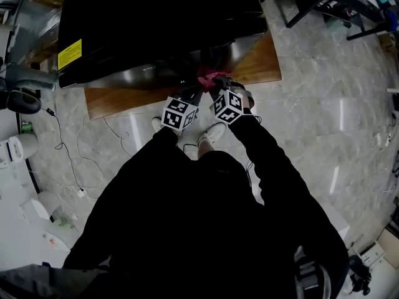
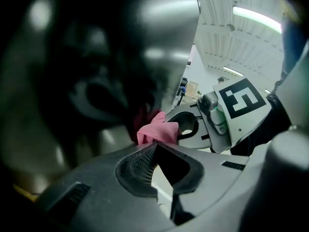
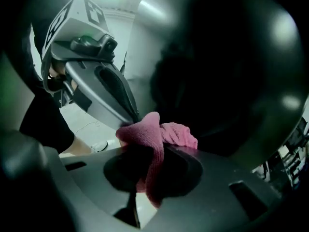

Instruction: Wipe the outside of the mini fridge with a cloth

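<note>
Pink cloth (image 3: 155,129) pinched in the right gripper (image 3: 153,148), jaws closed on a fold running down between them, the rest bunched over the tips and just ahead. Directly ahead of those jaws, with the cloth against it, the fridge (image 1: 156,30): shiny steel front, black top, dark blurred reflections filling most of both gripper views. Immediately to the left of the right gripper, the left gripper (image 2: 154,145), angled in, tips of both at the same spot. Jaws of the left one closed too, nipping the near edge of the cloth at their very tip, nothing else between them. Marker cubes (image 1: 179,114) of the two side by side, close together, behind the jaws in the head view. Below the grippers, a wooden board (image 1: 265,58) under the fridge, jutting out to the right of them. Farther back toward the person (image 1: 206,229), white shoes (image 1: 214,132) on a pale marble floor (image 1: 324,123). Well off to the left of the left gripper, a yellow label (image 1: 70,53) on the fridge's top corner. Behind both grippers, black sleeves (image 1: 268,148).
</note>
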Demonstrator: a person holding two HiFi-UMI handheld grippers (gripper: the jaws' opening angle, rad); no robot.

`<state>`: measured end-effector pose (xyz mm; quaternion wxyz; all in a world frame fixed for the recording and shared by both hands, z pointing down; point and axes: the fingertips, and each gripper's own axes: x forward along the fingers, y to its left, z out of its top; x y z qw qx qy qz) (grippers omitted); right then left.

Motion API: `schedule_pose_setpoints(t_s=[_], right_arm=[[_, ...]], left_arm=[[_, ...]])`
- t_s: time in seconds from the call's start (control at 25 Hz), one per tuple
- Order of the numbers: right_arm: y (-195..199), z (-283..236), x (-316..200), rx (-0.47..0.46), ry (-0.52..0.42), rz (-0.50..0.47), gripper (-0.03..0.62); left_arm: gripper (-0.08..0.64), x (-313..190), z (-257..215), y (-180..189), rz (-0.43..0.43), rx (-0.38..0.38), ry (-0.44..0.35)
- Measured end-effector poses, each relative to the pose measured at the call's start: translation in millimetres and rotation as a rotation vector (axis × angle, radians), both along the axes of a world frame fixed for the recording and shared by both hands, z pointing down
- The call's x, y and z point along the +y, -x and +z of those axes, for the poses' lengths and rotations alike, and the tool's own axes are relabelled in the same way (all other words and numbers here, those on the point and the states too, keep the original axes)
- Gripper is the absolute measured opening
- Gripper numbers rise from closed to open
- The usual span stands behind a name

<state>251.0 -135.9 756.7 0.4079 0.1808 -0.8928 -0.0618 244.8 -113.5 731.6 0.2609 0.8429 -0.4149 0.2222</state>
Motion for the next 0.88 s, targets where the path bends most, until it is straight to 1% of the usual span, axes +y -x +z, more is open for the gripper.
schedule_pose_setpoints(t_s=[0.12, 0.16, 0.24, 0.32, 0.44, 0.52, 0.56, 0.64, 0.8, 0.88], right_arm=[[-2, 27, 0, 0.041, 0.046, 0.012, 0.083], [-4, 34, 0, 0.052, 0.054, 0.019, 0.083], [-6, 43, -1, 0.064, 0.066, 0.034, 0.083], [-6, 46, -1, 0.065, 0.073, 0.055, 0.083], [-7, 41, 1, 0.068, 0.073, 0.068, 0.084], [-8, 24, 9, 0.046, 0.068, 0.07, 0.084], [-8, 11, 15, 0.021, 0.066, 0.081, 0.084], [-16, -28, 27, -0.061, 0.066, 0.135, 0.084], [-37, -132, 49, -0.294, 0.074, 0.288, 0.086], [-47, -180, 60, -0.397, 0.077, 0.355, 0.086]], left_arm=[[0.002, 18, 17, -2, 0.05, -0.04, 0.031], [0.002, 24, 18, -1, 0.055, -0.043, 0.034], [0.002, 32, 14, 4, 0.036, -0.031, 0.036], [0.002, 33, 7, 11, 0.026, -0.02, 0.025], [0.002, 26, -3, 16, 0.057, -0.014, -0.014], [0.002, 21, -13, 17, 0.08, 0.004, -0.042], [0.002, 21, -21, 18, 0.088, 0.022, -0.055], [0.002, 23, -47, 17, 0.106, 0.074, -0.089], [0.002, 37, -125, 16, 0.178, 0.175, -0.204], [0.002, 44, -159, 16, 0.225, 0.197, -0.269]])
